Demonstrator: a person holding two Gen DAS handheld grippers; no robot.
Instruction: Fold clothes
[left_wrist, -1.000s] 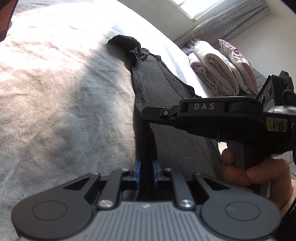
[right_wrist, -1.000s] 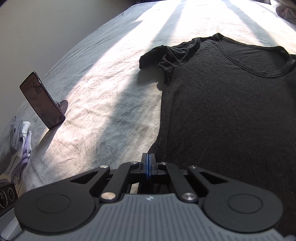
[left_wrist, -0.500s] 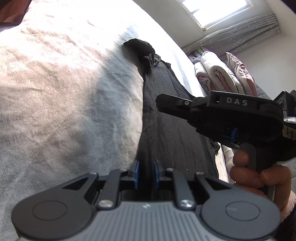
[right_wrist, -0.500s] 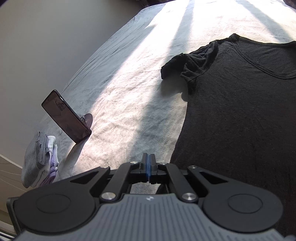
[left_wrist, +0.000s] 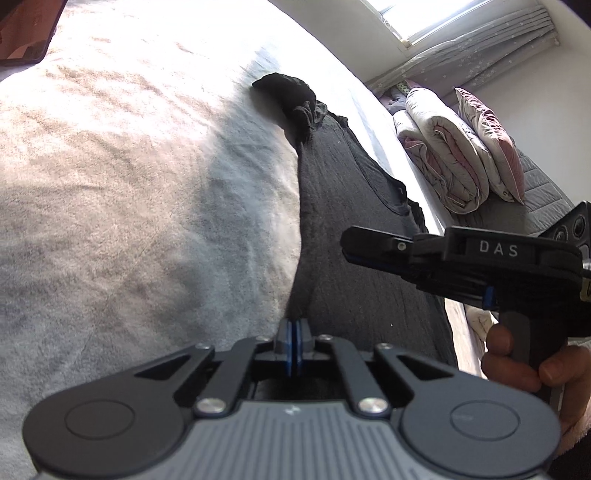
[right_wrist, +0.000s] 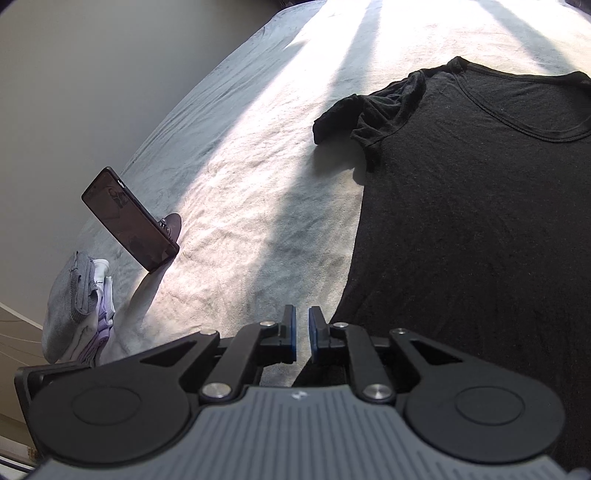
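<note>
Black T-shirt lies face up and spread on the bed, neckline away from the grippers, hem end nearest them. Its near-side sleeve is bunched and curled up, not flat. No fold shows in the body as far as either view reaches; the far side runs out of frame.

Left gripper: fingers pressed together at the shirt's hem edge; a small pucker of cloth rises just ahead of them, so I judge they pinch the hem (the cloth between the pads is itself hidden). Right gripper: fingers parted, nothing between them, hovering at the shirt's side edge near the hem. In the left view it hangs above the cloth, held by a hand.

Risks:
- One-point hold: lifting from the left pinch alone would drag and skew the shirt.
- Thin knit could slip from a shallow pinch.
- Crumpled sleeve would get trapped in any fold laid over it.
- The two grippers sit near each other; crossing paths could knock them together.

Room: wide bare bed on the sleeve side. A phone on a stand and a small clothes pile sit near the bed's edge, well apart from the shirt. Rolled duvets lie beyond the shirt's other side.
</note>
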